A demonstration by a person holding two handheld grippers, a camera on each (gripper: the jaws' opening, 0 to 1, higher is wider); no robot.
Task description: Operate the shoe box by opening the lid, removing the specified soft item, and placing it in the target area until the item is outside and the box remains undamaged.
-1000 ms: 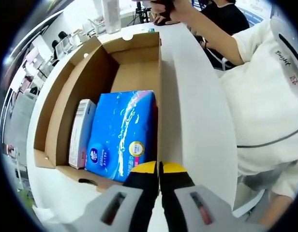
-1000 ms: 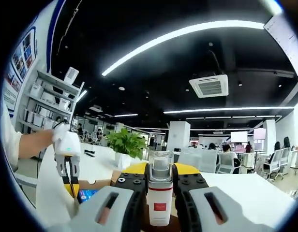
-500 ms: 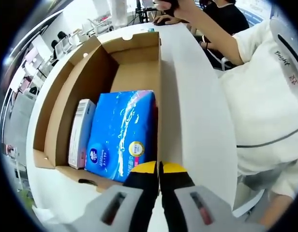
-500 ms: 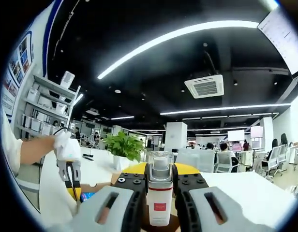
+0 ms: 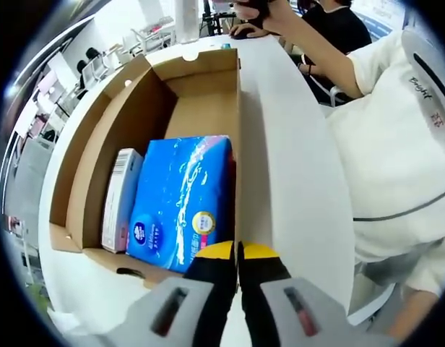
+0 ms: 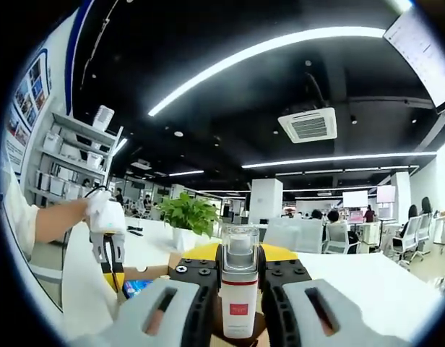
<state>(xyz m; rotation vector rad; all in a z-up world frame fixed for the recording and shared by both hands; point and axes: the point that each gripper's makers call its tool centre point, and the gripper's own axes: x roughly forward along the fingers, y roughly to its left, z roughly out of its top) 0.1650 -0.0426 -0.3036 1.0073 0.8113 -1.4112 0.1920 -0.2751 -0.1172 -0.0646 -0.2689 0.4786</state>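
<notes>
"Bright" on white sleeve [image 5: 417,79]

The left gripper view looks steeply down from close above the near end of the open shoe box [image 5: 147,108] on the white desk [image 5: 295,181], while the right gripper view faces level across the room toward the ceiling, sharing the box's corner [image 6: 152,272] and the left gripper [image 6: 113,278].

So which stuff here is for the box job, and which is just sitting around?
For the job:
open brown cardboard box
soft blue plastic tissue pack
left claw
right claw, shut on a small white bottle with clear cap

Just sitting around:
white carton
green potted plant
</notes>
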